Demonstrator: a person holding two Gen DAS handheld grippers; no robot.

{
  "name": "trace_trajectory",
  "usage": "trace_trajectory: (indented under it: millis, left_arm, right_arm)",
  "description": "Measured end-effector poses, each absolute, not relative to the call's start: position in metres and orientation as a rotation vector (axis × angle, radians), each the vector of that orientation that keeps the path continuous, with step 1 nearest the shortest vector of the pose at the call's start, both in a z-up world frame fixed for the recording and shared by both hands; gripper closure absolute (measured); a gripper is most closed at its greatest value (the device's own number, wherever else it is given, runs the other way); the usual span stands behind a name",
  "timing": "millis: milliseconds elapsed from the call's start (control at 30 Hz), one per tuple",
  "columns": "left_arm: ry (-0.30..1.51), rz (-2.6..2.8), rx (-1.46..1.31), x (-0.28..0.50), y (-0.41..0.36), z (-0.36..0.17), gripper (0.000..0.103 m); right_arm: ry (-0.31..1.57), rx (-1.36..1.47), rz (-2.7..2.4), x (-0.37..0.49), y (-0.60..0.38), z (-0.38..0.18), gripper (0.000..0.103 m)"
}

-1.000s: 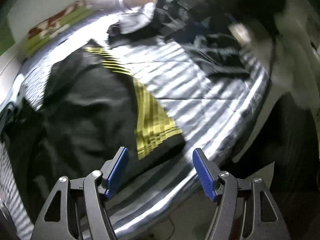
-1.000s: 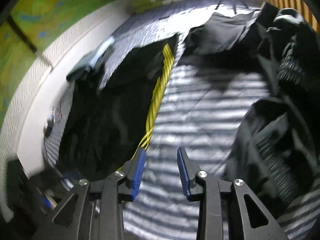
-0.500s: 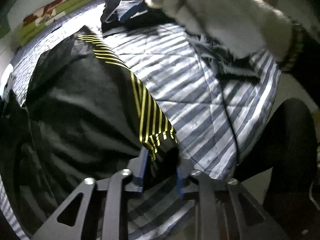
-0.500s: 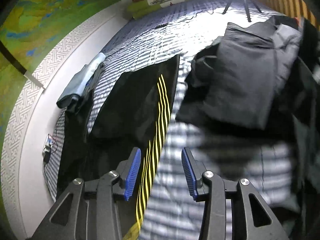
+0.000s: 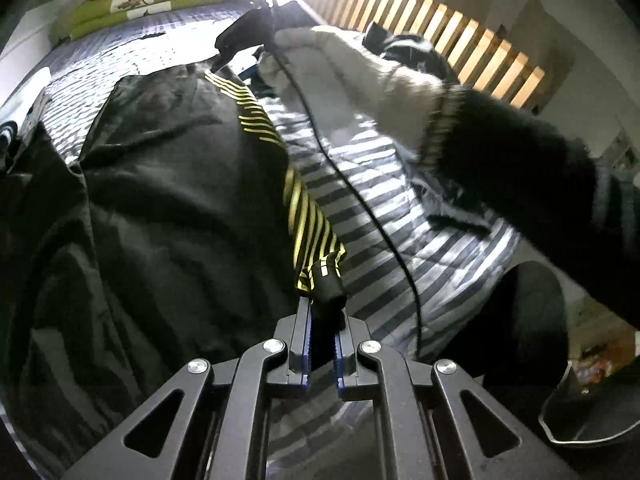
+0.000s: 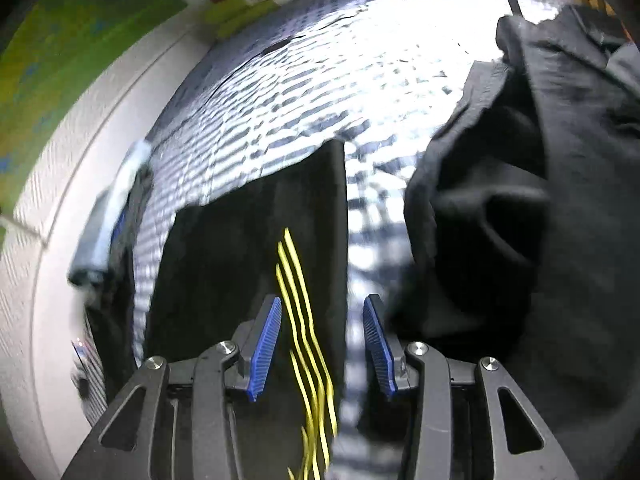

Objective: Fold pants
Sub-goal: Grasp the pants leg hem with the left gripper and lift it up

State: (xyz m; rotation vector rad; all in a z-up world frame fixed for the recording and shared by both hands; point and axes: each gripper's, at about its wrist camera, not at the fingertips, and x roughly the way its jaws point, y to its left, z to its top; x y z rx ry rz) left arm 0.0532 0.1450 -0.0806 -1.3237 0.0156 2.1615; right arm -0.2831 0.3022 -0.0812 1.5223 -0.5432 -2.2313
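Observation:
Black pants [image 5: 180, 200] with yellow side stripes [image 5: 308, 220] lie flat on a striped bed cover [image 5: 420, 240]. My left gripper [image 5: 322, 312] is closing its jaws on the near corner of the pants, beside the stripes, and the cloth is pinched between the blue pads. In the right wrist view the far part of the pants [image 6: 240, 240] lies below my right gripper [image 6: 322, 300]. That gripper is open, with the yellow stripes [image 6: 292, 280] showing in the gap between its fingers and nothing held. It is blurred by motion.
A person's white-gloved hand [image 5: 340, 64] and dark sleeve [image 5: 520, 160] reach across the bed, trailing a black cable [image 5: 360, 200]. A heap of dark clothes [image 6: 520, 200] lies right of the pants. A light blue garment [image 6: 112, 220] sits by the wall. Folded green blankets [image 5: 140, 0] are at the bed's far end.
The left gripper went from wide open to shut on the pants corner. The right gripper travelled along the pants to their far end and came lower over the striped edge.

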Motion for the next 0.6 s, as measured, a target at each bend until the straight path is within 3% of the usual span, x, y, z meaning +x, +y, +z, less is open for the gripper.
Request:
trace_trajectory:
  millis: [67,100,600]
  left_arm:
    - [0.001,2.160,-1.314,0.055,0.142,-0.076,0.095]
    - [-0.007,2.155,-1.310,0.056,0.142,-0.073,0.095]
    - [0.055,1.994,-1.132,0.103,0.247,-0.014,0.096]
  right_arm:
    - [-0.570,1.525,-2.231,-0.289,0.298,-0.081,0.094]
    - [-0.571,1.542,-2.223,-0.291,0.295,-0.081,0.102]
    - [-0.314,1.322,-2.538,-0.234,0.367,0.045,0.102]
